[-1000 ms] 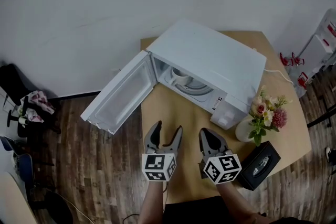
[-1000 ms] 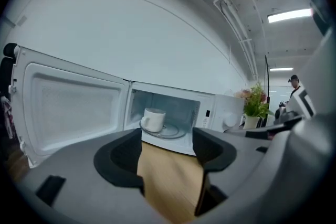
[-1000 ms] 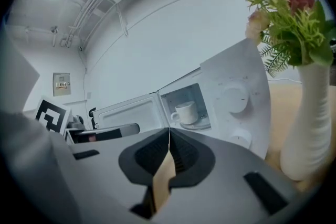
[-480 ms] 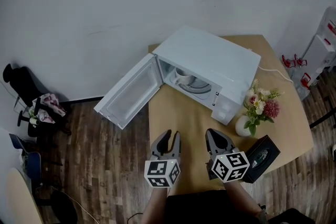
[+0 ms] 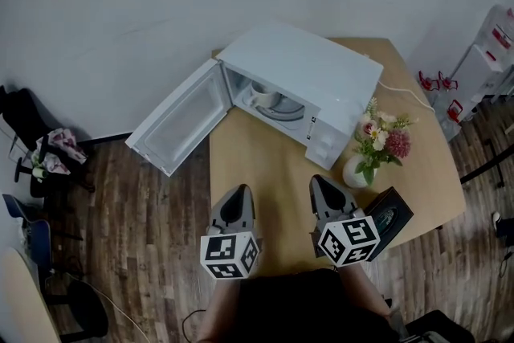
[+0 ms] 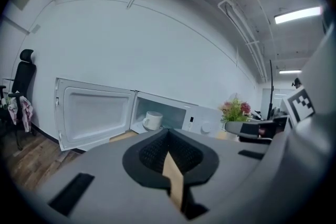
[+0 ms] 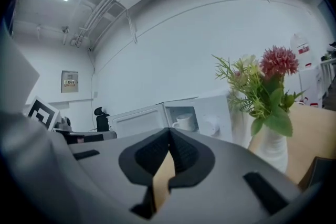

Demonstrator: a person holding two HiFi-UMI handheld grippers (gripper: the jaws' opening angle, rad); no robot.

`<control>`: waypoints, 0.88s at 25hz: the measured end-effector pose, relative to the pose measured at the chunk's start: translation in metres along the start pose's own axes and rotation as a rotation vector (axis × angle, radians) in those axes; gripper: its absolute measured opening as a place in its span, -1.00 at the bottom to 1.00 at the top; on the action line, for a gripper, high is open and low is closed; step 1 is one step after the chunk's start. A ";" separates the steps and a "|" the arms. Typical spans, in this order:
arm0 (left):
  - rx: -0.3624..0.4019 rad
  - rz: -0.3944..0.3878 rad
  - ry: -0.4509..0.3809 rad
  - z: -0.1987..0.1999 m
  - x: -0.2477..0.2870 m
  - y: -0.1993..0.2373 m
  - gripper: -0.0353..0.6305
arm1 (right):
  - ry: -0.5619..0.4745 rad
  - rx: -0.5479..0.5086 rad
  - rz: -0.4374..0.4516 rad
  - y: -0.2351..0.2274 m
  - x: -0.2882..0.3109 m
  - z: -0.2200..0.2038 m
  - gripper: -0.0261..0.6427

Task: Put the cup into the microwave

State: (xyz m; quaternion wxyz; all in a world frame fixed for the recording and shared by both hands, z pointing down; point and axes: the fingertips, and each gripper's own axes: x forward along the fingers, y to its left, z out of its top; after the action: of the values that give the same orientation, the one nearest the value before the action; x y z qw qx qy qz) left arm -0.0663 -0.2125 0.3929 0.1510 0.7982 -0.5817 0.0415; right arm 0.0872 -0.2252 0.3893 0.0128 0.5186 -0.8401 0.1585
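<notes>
A white cup (image 5: 259, 95) stands on the turntable inside the white microwave (image 5: 309, 76), whose door (image 5: 177, 124) hangs wide open to the left. The left gripper view shows the cup (image 6: 153, 120) in the cavity beside the open door (image 6: 94, 115); the right gripper view shows it (image 7: 184, 122) small and far off. Both grippers are over the near part of the table, well back from the microwave. My left gripper (image 5: 239, 190) is shut and holds nothing. My right gripper (image 5: 319, 182) is also shut and holds nothing.
A white vase of flowers (image 5: 373, 144) and a black tissue box (image 5: 391, 213) stand right of my right gripper on the wooden table (image 5: 265, 165). A dark chair (image 5: 24, 120) with clothes is at the left, a water dispenser (image 5: 482, 60) at the right.
The left gripper's jaws have gone from open to shut. Both grippers have drawn back from the microwave toward the table's near edge. The cup stays inside the microwave.
</notes>
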 end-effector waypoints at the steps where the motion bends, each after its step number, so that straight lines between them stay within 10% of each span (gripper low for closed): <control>1: 0.019 0.002 0.000 -0.002 0.000 -0.001 -0.88 | 0.004 -0.004 -0.002 -0.001 -0.002 -0.003 -0.94; 22: 0.032 -0.108 0.041 -0.025 -0.001 -0.005 -0.88 | 0.054 -0.020 -0.011 -0.004 -0.011 -0.027 -0.94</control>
State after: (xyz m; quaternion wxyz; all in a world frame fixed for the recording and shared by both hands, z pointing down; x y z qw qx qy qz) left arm -0.0597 -0.2030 0.4151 0.1522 0.8298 -0.5337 0.0590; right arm 0.0918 -0.2100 0.4139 0.0413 0.5186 -0.8381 0.1640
